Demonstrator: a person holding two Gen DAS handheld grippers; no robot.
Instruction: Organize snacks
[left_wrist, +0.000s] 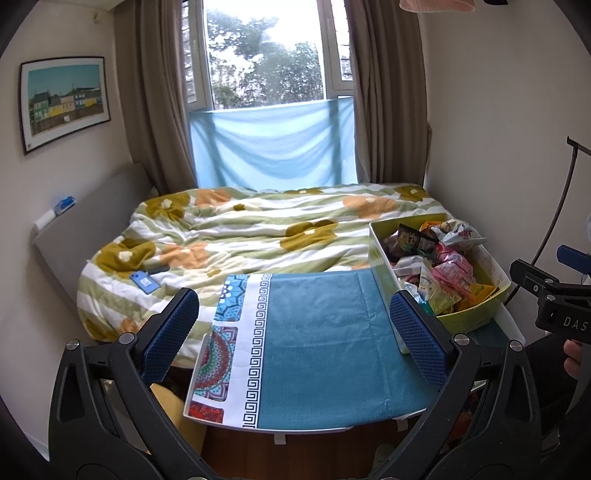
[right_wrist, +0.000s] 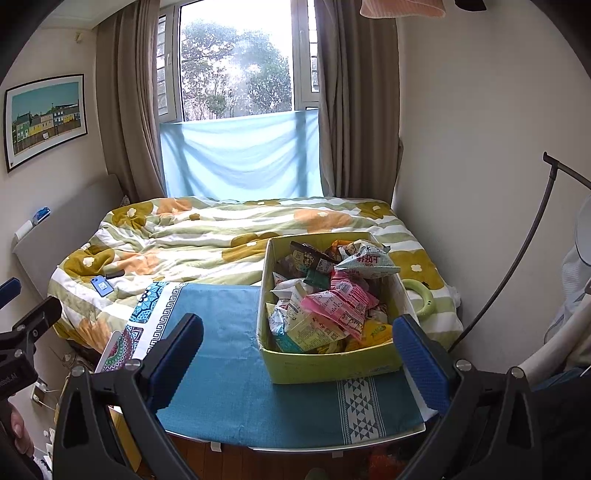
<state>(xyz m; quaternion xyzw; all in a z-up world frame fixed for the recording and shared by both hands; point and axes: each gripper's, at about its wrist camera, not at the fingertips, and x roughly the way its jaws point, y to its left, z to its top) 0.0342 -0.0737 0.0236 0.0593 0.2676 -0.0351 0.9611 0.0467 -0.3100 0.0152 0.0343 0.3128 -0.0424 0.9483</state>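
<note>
The left gripper (left_wrist: 294, 328) hangs wide open with nothing between its fingers, above the teal cloth (left_wrist: 325, 354) covering the tabletop. The right gripper (right_wrist: 298, 345) is equally spread and empty. The yellow-green box (right_wrist: 332, 363) of snack packets (right_wrist: 341, 306) sits on the tabletop's right side; only the right view shows it whole, along with a green ring (right_wrist: 419, 295) on the bed (right_wrist: 207, 240) beyond it.

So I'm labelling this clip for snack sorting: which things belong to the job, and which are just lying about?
Part of the job:
yellow-green box
snack packets
teal tablecloth
left gripper, open
right gripper, open

Just lying about:
blue phone
floral duvet
green ring
framed picture
</note>
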